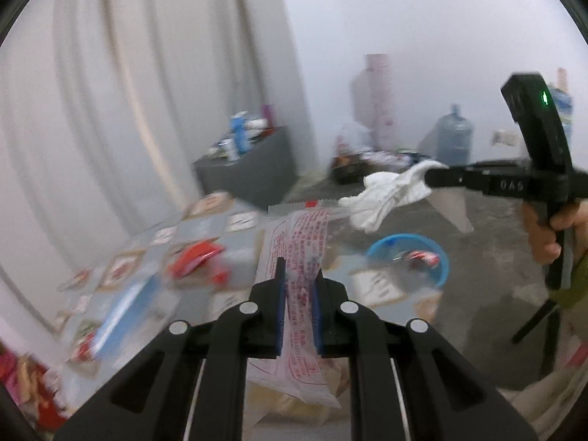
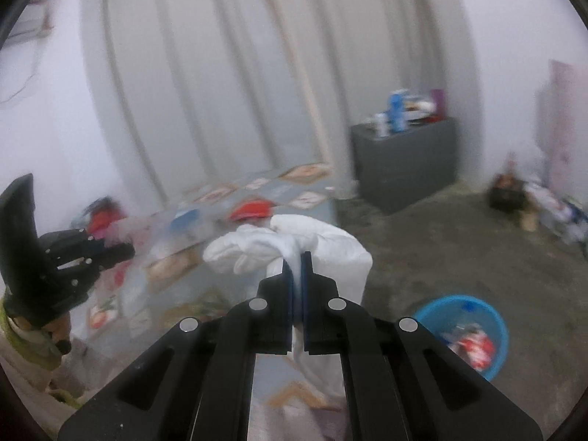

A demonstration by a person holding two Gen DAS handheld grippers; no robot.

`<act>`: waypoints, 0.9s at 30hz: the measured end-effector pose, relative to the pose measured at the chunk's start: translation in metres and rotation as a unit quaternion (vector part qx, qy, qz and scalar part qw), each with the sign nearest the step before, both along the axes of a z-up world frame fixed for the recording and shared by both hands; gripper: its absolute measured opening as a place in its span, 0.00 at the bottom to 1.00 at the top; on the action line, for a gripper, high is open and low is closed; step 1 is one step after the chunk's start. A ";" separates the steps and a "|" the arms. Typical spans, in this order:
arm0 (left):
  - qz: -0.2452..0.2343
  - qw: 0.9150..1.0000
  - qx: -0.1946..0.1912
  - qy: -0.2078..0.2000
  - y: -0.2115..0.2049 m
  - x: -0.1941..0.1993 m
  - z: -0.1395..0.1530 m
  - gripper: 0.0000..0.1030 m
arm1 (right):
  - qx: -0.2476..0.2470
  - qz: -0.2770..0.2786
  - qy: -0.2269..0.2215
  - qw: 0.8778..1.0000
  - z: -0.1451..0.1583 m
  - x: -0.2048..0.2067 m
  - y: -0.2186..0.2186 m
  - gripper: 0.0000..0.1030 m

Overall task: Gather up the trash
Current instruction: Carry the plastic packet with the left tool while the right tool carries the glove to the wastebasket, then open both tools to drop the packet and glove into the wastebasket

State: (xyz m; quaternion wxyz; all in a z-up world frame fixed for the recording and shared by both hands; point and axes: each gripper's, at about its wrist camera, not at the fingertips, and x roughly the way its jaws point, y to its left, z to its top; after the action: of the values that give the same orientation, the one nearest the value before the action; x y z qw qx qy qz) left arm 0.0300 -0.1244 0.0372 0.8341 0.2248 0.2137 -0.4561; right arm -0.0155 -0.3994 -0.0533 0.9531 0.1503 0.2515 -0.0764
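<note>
My left gripper [image 1: 300,275] is shut on a flat white wrapper with red print [image 1: 297,253], which sticks up past the fingertips and hangs below them. My right gripper [image 2: 297,262] is shut on a crumpled white tissue [image 2: 257,246]. From the left wrist view, the right gripper [image 1: 431,178] reaches in from the right with the white tissue [image 1: 386,194] hanging from it. The left gripper [image 2: 126,250] shows at the left edge of the right wrist view. A blue basin [image 2: 494,330] holding red and white trash stands on the floor; it is also the blue basin [image 1: 443,261] in the left wrist view.
A patterned mat [image 1: 205,235] on the floor carries a red packet [image 1: 194,257] and other blurred litter. A grey cabinet [image 2: 404,161] with bottles on top stands by the curtain [image 2: 220,73]. A water jug [image 1: 454,136] and a pile of clutter [image 1: 367,161] line the far wall.
</note>
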 end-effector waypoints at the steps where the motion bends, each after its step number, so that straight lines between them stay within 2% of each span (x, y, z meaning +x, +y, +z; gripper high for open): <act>1: -0.012 1.000 0.000 0.008 -0.013 0.000 0.001 0.11 | 0.002 -0.019 0.001 1.000 -0.002 -0.009 -0.010 0.02; 4: -0.056 0.998 0.005 0.041 -0.063 -0.002 0.002 0.11 | 0.016 -0.078 0.010 0.997 -0.012 -0.035 -0.040 0.02; 8: -0.102 0.988 0.022 0.113 -0.136 0.003 -0.005 0.11 | 0.052 -0.147 0.027 0.987 -0.035 -0.060 -0.078 0.02; 11: -0.117 0.976 0.046 0.176 -0.194 0.011 -0.022 0.12 | 0.084 -0.185 0.042 0.978 -0.057 -0.070 -0.103 0.02; 13: -0.109 0.965 0.073 0.227 -0.234 0.021 -0.042 0.12 | 0.104 -0.203 0.053 0.972 -0.072 -0.071 -0.115 0.03; 15: -0.100 0.960 0.096 0.242 -0.262 0.026 -0.060 0.13 | 0.126 -0.218 0.062 0.966 -0.087 -0.065 -0.128 0.03; 18: -0.084 0.947 0.132 0.280 -0.307 0.040 -0.093 0.15 | 0.153 -0.236 0.074 0.957 -0.108 -0.056 -0.149 0.03; 24: -0.045 0.933 0.188 0.303 -0.368 0.067 -0.147 0.15 | 0.204 -0.266 0.097 0.937 -0.144 -0.034 -0.193 0.06; 27: -0.036 0.930 0.201 0.305 -0.383 0.074 -0.167 0.18 | 0.222 -0.270 0.109 0.931 -0.164 -0.019 -0.214 0.07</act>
State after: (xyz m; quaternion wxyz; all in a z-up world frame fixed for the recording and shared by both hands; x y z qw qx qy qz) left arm 0.1039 -0.5076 -0.1301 0.6488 0.2454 0.5368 -0.4802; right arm -0.0341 -0.6131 -0.2176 0.8056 0.4106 0.3145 -0.2889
